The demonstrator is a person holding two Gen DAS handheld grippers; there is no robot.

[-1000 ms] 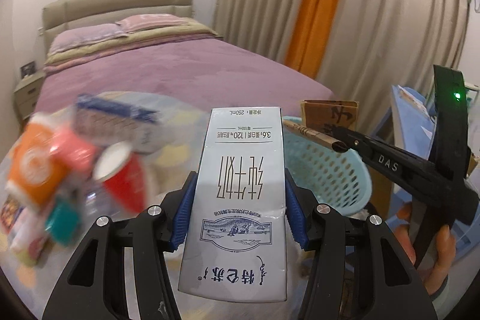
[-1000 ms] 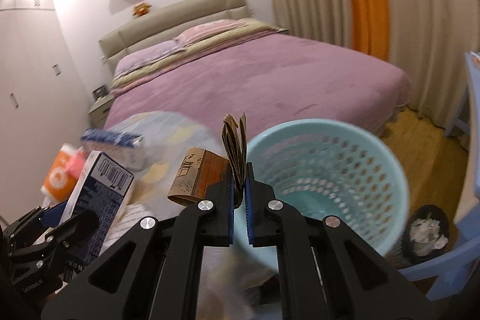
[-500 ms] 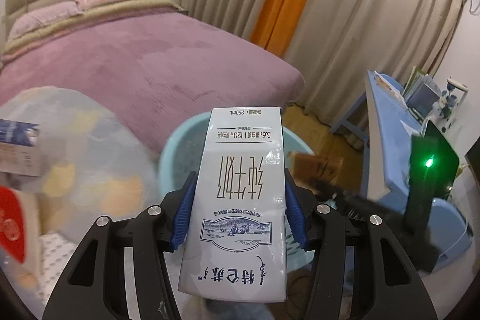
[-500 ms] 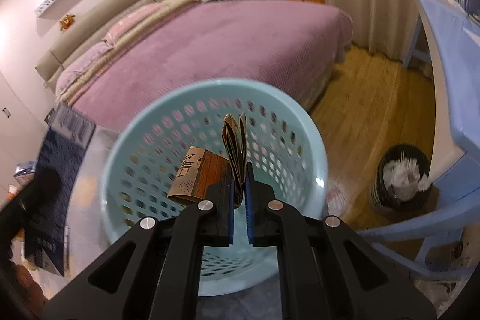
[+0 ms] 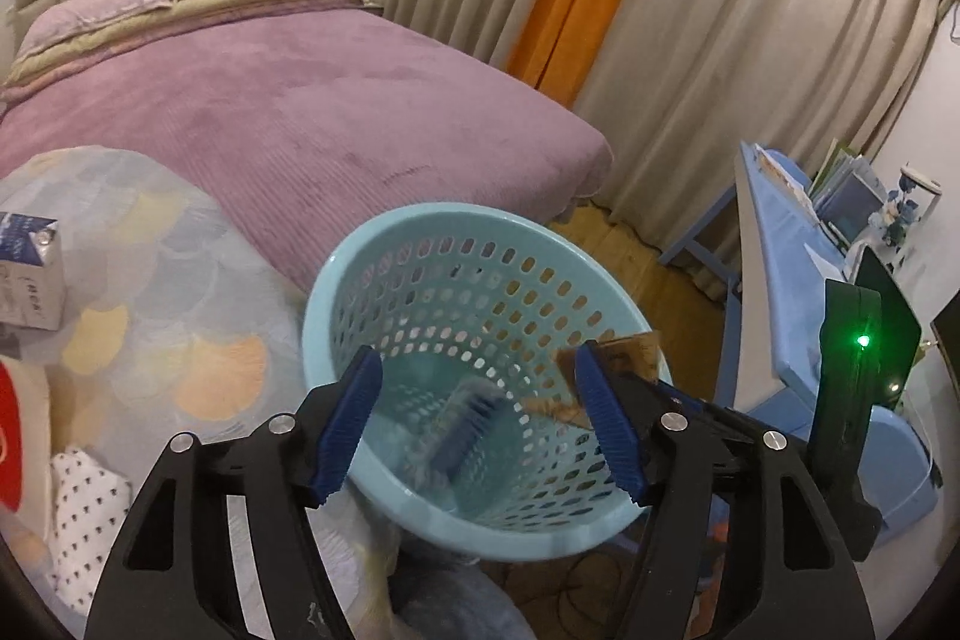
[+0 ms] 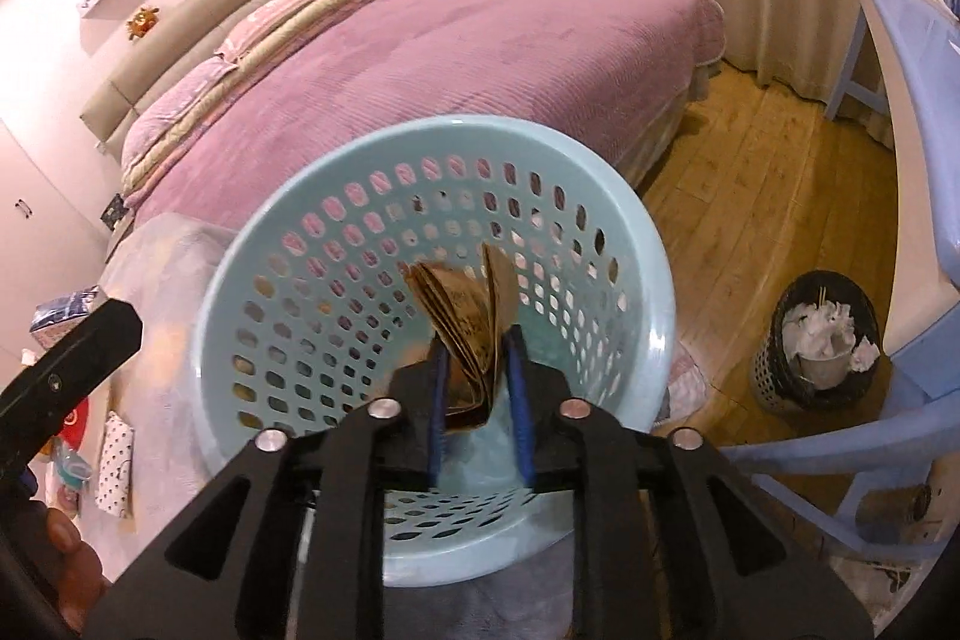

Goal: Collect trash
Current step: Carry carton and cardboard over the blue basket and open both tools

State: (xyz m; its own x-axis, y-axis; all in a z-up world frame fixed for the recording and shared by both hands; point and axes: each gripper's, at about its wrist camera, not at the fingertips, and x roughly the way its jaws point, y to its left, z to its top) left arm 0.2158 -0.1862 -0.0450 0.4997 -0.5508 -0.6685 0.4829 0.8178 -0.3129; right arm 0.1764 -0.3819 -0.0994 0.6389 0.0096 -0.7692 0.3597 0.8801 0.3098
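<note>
- Over the round light-blue basket (image 5: 480, 316) with its perforated plastic wall, in the left wrist view, the left gripper (image 5: 480, 430) has its ribbed blue pads spread wide, holding nothing. A blurred blue-and-white carton (image 5: 456, 436) lies deep inside the basket; its print is unreadable.
- Far left, a small blue-and-white box (image 5: 27, 274) stands on the pastel cloth (image 5: 168, 316).
- From the right wrist view, the right gripper (image 6: 477, 400) has its pads slightly apart around folded brown cardboard (image 6: 468, 316) over the basket (image 6: 654, 340); whether they press it I cannot tell.
</note>
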